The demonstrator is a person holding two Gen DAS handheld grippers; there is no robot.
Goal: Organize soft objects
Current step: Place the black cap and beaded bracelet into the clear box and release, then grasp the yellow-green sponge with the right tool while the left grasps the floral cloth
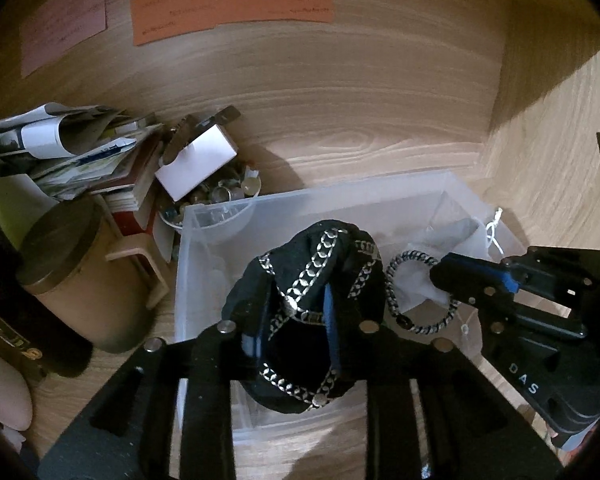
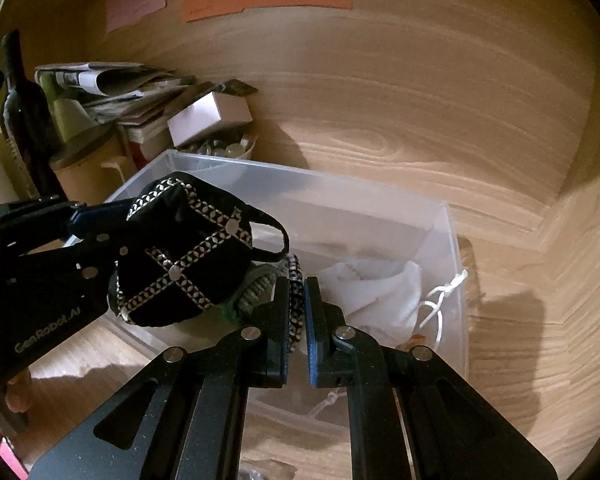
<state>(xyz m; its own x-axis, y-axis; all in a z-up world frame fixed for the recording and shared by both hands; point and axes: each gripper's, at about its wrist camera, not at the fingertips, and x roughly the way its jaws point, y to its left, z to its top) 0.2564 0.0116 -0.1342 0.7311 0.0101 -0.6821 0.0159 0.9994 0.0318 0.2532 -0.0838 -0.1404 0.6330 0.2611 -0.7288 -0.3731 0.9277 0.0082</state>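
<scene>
My left gripper (image 1: 296,320) is shut on a black fabric piece with silver chain trim (image 1: 308,300) and holds it over a clear plastic bin (image 1: 220,216); it shows at left in the right wrist view (image 2: 184,256). My right gripper (image 2: 298,312) is shut on a black-and-white braided ring (image 2: 296,300), also seen in the left wrist view (image 1: 420,292). A white drawstring pouch (image 2: 380,288) lies in the bin.
To the bin's left stand a bowl of small metal items (image 1: 216,196), a white box (image 1: 196,168), stacked papers (image 1: 68,148), a lidded canister (image 1: 72,276) and a dark bottle (image 2: 24,120). Wooden walls with coloured notes (image 1: 232,4) close the back and right.
</scene>
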